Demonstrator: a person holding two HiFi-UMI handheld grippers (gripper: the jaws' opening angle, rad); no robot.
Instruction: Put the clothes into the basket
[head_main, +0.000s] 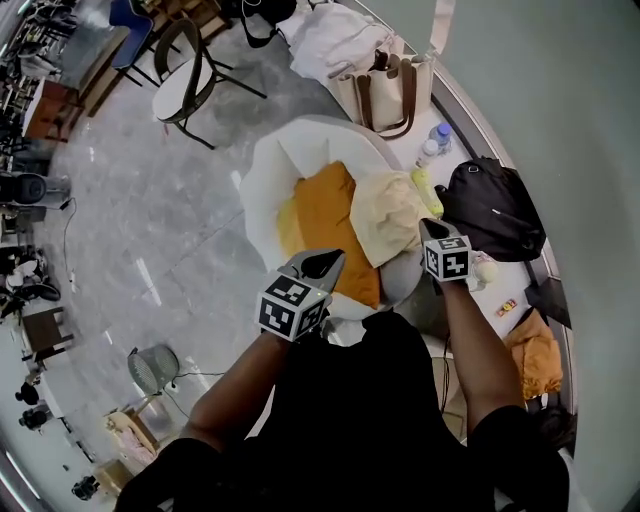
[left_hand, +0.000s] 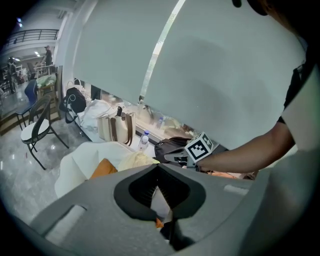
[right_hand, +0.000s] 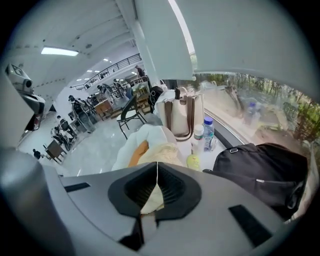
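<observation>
A white basket (head_main: 268, 165) stands on the floor in front of me. An orange garment (head_main: 325, 225) and a pale yellow garment (head_main: 390, 212) lie in it, the yellow one draped over the right rim. My left gripper (head_main: 325, 263) hovers at the orange garment's near edge, its jaws shut (left_hand: 158, 166) with nothing gripped. My right gripper (head_main: 428, 230) is beside the yellow garment's right edge, and its jaws are shut too (right_hand: 157, 164). The yellow garment (right_hand: 160, 150) shows just past its tips, and I cannot tell whether they touch.
A black bag (head_main: 495, 210), a water bottle (head_main: 437, 140) and a beige tote (head_main: 385, 90) sit on the white ledge to the right of the basket. Another orange cloth (head_main: 535, 355) lies at the lower right. A chair (head_main: 190, 70) stands beyond the basket on the grey floor.
</observation>
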